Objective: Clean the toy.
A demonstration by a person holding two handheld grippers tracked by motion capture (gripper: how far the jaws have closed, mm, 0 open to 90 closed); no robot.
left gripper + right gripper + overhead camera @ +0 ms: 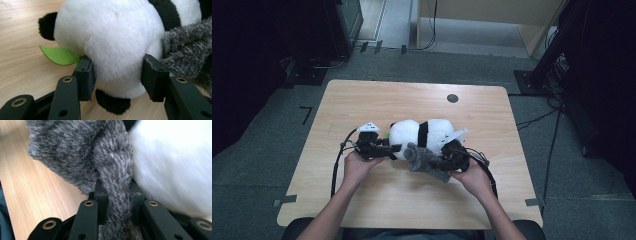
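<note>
A black-and-white panda plush (419, 132) lies on its side on the wooden table (362, 100). My left gripper (393, 148) grips its left end; in the left gripper view the pads press into the white fur (110, 37) from both sides, beside a green felt leaf (58, 55). A grey fuzzy cloth (424, 160) lies against the panda's near side. My right gripper (443, 161) is shut on it, and a twisted fold of the cloth (117, 177) is pinched between its jaws, with the panda's white body (175, 165) just to the right.
A dark round grommet (452, 98) sits near the table's far edge. Black stands and cables (552, 75) stand on the floor at the right, and dark equipment (312, 30) at the left. Bare tabletop surrounds the plush.
</note>
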